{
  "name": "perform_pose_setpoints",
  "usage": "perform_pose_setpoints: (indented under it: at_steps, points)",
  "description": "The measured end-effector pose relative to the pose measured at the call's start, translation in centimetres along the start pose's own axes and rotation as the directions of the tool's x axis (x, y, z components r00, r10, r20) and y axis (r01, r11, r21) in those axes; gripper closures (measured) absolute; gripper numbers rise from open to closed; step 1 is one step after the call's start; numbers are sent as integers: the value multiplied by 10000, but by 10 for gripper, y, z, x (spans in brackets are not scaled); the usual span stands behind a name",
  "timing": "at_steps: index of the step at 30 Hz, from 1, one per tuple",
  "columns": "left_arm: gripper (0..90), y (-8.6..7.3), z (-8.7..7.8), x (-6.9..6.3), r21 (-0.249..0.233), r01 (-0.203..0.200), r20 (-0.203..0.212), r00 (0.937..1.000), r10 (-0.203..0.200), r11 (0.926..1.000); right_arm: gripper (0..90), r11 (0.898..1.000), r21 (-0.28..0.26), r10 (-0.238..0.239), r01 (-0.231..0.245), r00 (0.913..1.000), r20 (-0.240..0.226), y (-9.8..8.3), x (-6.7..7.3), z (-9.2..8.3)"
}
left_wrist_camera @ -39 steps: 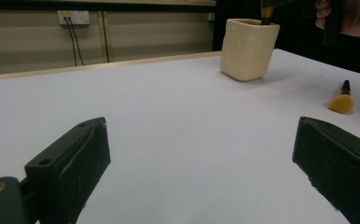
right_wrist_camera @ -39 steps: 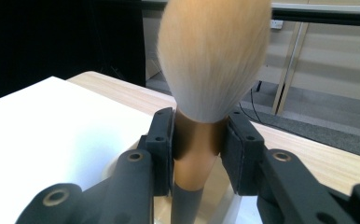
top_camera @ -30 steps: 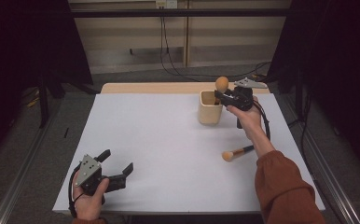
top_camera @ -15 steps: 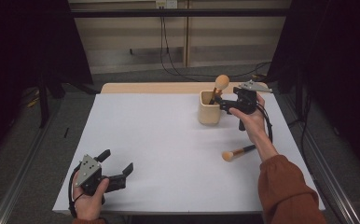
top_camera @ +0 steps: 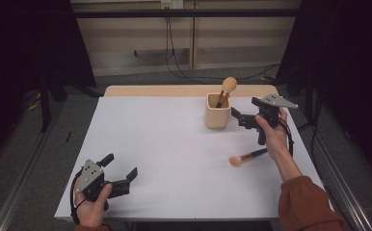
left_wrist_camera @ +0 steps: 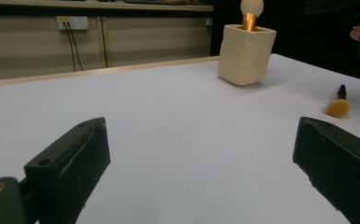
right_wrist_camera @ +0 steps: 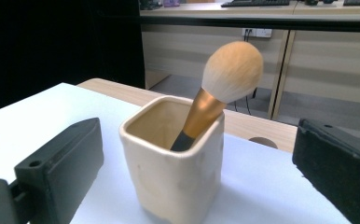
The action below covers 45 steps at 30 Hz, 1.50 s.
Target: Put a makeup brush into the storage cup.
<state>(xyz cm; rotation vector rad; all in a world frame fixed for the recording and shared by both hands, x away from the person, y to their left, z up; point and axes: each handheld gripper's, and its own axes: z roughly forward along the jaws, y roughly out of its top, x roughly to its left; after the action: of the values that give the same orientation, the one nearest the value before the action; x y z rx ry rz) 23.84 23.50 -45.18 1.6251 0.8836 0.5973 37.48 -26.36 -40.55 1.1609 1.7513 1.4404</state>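
Observation:
A cream square cup (top_camera: 217, 111) (right_wrist_camera: 176, 163) (left_wrist_camera: 245, 53) stands at the table's far right. A makeup brush (top_camera: 226, 90) (right_wrist_camera: 218, 88) leans inside it, bristle head up. A second brush (top_camera: 245, 157) (left_wrist_camera: 338, 104) lies flat on the white table, nearer than the cup. My right gripper (top_camera: 238, 119) (right_wrist_camera: 197, 182) is open just right of the cup, jaws pointing at it, nothing between them. My left gripper (top_camera: 122, 169) (left_wrist_camera: 201, 177) rests open at the near left corner, holding nothing.
The white table surface (top_camera: 174, 144) has a wooden strip (top_camera: 174, 90) along its far edge. Cables (top_camera: 172, 53) hang on the wall behind. A person's right forearm in a rust sleeve (top_camera: 307, 202) reaches in from the bottom right.
The right gripper let go of the brush into the cup and drew back to the right. The brush now leans in the cup. The left gripper stayed still.

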Motion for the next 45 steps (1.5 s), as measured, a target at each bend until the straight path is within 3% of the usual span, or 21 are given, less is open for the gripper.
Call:
perform_pose_setpoints:
  at_steps: [6, 16, 21, 31, 34, 38, 43, 45]
  points:
    - [38, 0, -2, -1, -84, 2, 20, 10000, -2, 10000, 8, 9997, -260, 16, -19, 9999, -126, -3, 2, -24]
    - [39, 1, -3, -2, -100, 17, 5, 10000, -17, 9999, 10, 9999, -61, 116, -116, 9999, -63, -21, 6, -56]
    - [39, 1, -7, -1, -188, 16, -24, 10000, -17, 9998, 9, 9996, -4, 276, -276, 9989, -371, -29, 11, -68]
    - [38, -1, -9, 2, -156, 28, -175, 9998, -30, 9999, 16, 9994, 71, -325, 326, 9994, -147, -50, 20, -93]
    - [38, -1, -10, 1, -180, 81, -184, 9998, -85, 9998, 16, 9998, 37, -203, 204, 9996, -175, -53, 20, -101]
    - [38, -2, -12, 2, -138, 25, -217, 9998, -28, 9999, 16, 9998, 51, -198, 199, 9997, -132, -61, 21, -112]
    - [32, -1, -13, -2, -51, -342, -48, 9994, 342, 9994, 28, 9997, -247, 5, -7, 10000, -92, -72, 24, -126]
    - [32, -1, -14, -3, -51, -289, -163, 9995, 288, 9996, 28, 9999, -104, -6, 5, 9999, -133, -79, 25, -131]
